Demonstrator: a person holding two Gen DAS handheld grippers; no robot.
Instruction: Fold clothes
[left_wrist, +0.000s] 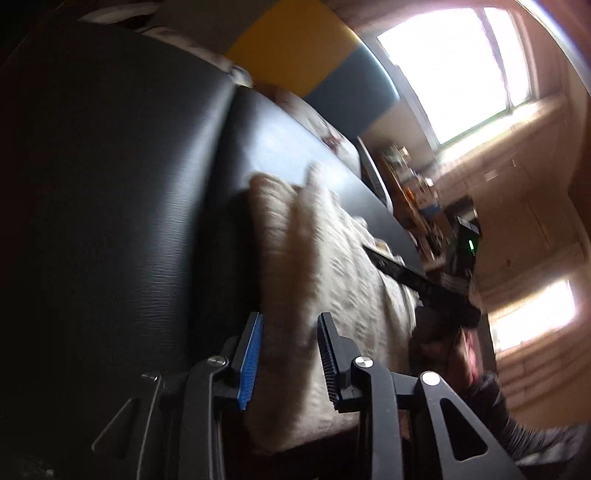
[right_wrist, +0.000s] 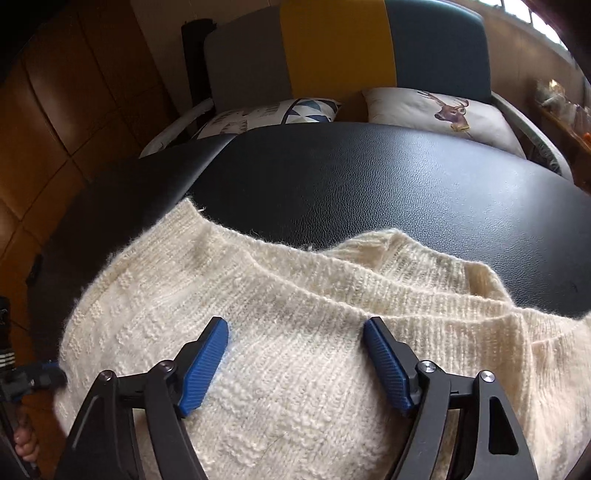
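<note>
Right gripper (right_wrist: 295, 365): jaws spread wide, gripping nothing, hovering over the cream knit sweater (right_wrist: 280, 332). Left gripper (left_wrist: 290, 362): jaws parted with a raised ridge of the knit between them; view is blurred, so no telling if they pinch it. Sweater lies on the black counter (right_wrist: 388, 177), near edge, neckline toward the far side, top edge rumpled with layers overlapping. Progress: partly doubled over at most, no neat fold visible.

sweater (right_wrist: 295, 332): 1 | pillows (right_wrist: 443, 110): 2 | claws (right_wrist: 295, 365): 2 | table (right_wrist: 369, 173): 1
</note>
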